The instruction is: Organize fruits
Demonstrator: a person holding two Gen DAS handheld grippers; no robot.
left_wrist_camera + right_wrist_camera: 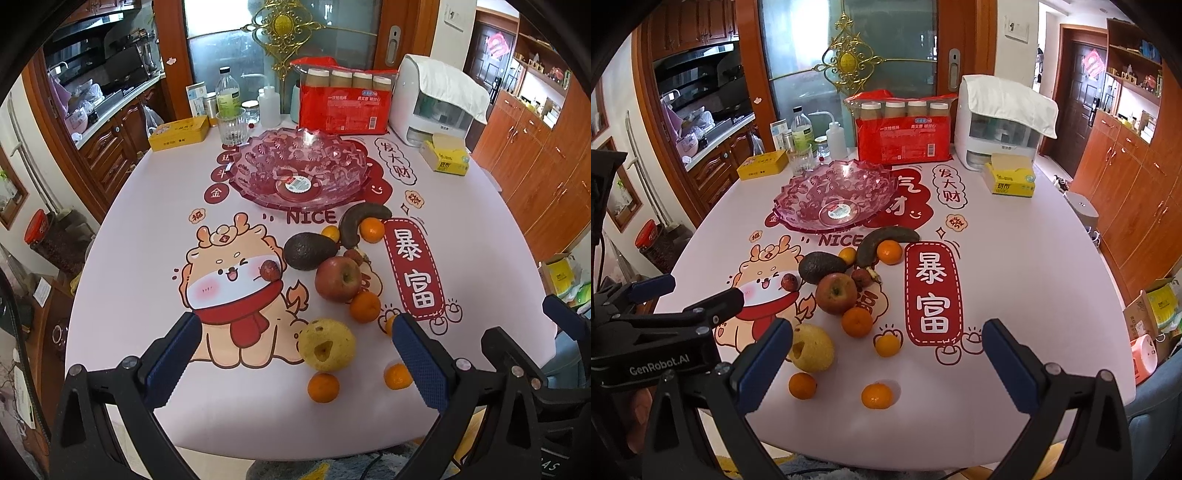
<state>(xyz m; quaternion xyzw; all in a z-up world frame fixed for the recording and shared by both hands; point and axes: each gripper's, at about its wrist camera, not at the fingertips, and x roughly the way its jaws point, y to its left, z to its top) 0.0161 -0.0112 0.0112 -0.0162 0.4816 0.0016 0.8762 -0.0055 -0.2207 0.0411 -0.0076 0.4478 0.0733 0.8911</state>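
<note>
both tongs, left tongs (295,354) and right tongs (886,354), spread wide, holding nothing, above near desk (1015,258) edge; fruits loose on desk: pear (327,345), apple (338,278), avocado (310,251), tangerines; pink glass bowl (299,168) beyond, no fruit inside

The left tool (295,354) hid most of one tangerine (389,325). The banana (882,243) partly covered a tangerine (847,255). The bowl's sticker (297,184) was too small to read.
</note>
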